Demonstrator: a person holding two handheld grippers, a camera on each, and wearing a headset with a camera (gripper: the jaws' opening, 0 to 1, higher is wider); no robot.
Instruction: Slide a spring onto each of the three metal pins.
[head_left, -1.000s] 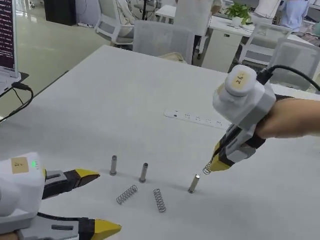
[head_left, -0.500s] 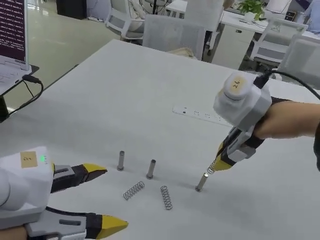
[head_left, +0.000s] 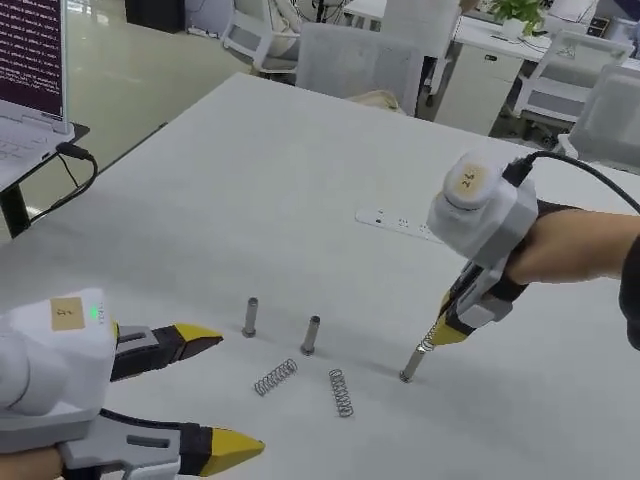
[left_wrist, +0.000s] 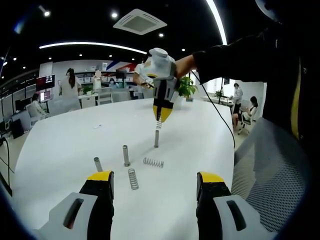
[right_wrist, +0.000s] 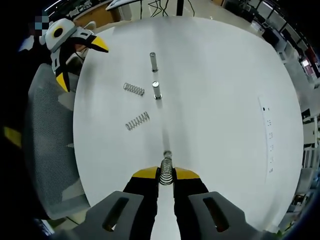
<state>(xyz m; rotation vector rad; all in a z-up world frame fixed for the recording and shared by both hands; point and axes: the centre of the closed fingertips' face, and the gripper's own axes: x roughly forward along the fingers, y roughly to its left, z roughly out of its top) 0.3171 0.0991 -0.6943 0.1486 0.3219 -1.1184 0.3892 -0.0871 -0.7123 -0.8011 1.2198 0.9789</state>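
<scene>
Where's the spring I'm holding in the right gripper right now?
The spring is pinched in the right gripper, its end just at the tip of the rightmost pin in the head view.

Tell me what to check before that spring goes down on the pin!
1. Spring gripped between the right gripper's jaws: ok.
2. Spring end lined up with the top of the end pin: ok in the right gripper view.
3. Spring started over that pin: cannot tell.
4. Other two pins standing bare: ok.
5. Two loose springs lying on the table, nothing on them: ok.
6. Left gripper open, apart from the pins: ok.
</scene>
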